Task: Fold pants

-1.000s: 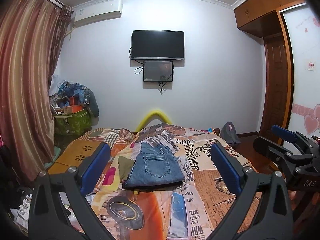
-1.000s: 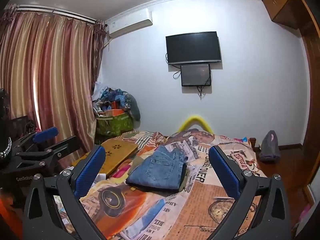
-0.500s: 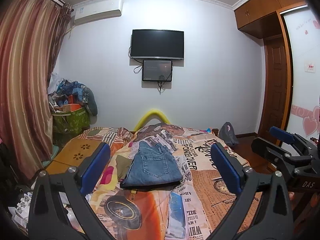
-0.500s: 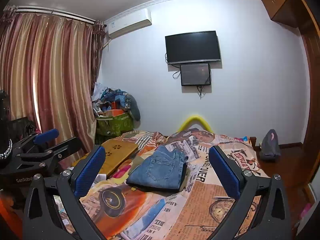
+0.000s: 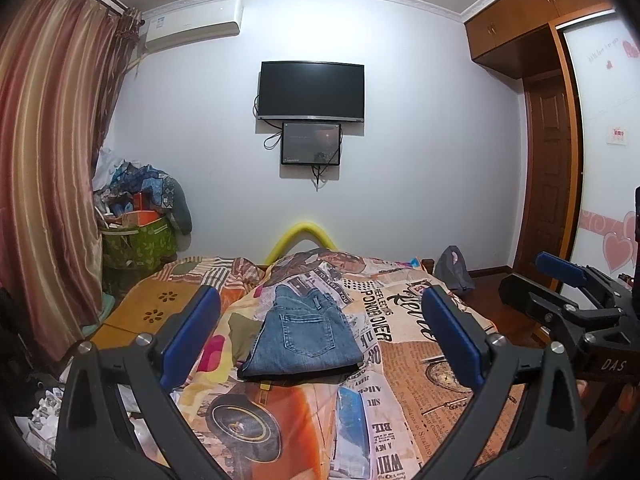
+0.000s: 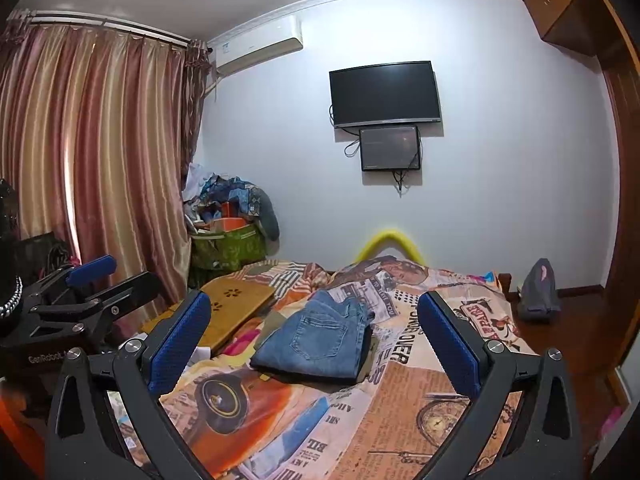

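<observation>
Blue denim pants [image 5: 304,336] lie folded into a compact stack, back pocket up, in the middle of the bed; the right wrist view shows the same pants [image 6: 320,338]. My left gripper [image 5: 320,334] hangs open above the bed's near end, well short of the pants, nothing between its blue pads. My right gripper [image 6: 314,336] is open too, held back from the pants and empty. Each gripper shows in the other's view: the right one [image 5: 568,296] at the right edge, the left one [image 6: 96,284] at the left edge.
The bed wears a bright newspaper-print cover [image 5: 400,360]. A wooden lap board [image 5: 156,312] lies at its left side. A green basket piled with clutter [image 5: 136,236] stands by the striped curtain. A grey bag [image 5: 452,268] sits on the floor at right, near a wooden door.
Both views have risen and pulled back slightly; the pants look a little lower and farther. The pants themselves have not moved, and both grippers stay open.
</observation>
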### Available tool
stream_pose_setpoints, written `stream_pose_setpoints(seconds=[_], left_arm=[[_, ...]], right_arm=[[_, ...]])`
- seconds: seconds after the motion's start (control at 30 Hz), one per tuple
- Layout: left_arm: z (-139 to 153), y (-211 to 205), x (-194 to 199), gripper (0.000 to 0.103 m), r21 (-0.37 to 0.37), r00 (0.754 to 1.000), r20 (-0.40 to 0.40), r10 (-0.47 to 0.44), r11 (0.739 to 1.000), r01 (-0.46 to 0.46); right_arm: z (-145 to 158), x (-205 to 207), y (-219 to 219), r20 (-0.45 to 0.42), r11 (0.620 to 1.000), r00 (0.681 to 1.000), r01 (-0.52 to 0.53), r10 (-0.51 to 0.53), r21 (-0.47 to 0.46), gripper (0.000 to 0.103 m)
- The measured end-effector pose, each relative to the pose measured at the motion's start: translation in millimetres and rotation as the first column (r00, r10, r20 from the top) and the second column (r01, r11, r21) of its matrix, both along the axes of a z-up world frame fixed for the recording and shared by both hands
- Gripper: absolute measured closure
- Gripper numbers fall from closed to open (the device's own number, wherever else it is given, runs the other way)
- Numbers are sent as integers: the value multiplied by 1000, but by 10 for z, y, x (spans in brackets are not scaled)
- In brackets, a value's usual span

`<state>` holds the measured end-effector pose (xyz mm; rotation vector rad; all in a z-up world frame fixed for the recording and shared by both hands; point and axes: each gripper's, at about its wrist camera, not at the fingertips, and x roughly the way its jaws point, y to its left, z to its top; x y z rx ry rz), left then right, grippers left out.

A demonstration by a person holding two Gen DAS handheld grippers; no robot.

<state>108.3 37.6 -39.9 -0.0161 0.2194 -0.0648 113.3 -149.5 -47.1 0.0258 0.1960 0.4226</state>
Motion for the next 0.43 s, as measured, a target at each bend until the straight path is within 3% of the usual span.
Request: stream_pose_setpoints(seconds=[0.43], left_arm=[[-7, -11, 36, 1, 2, 1000, -17, -6, 1000, 6]], right_arm=[[6, 21, 19, -2, 1000, 1000, 4, -4, -4, 0]])
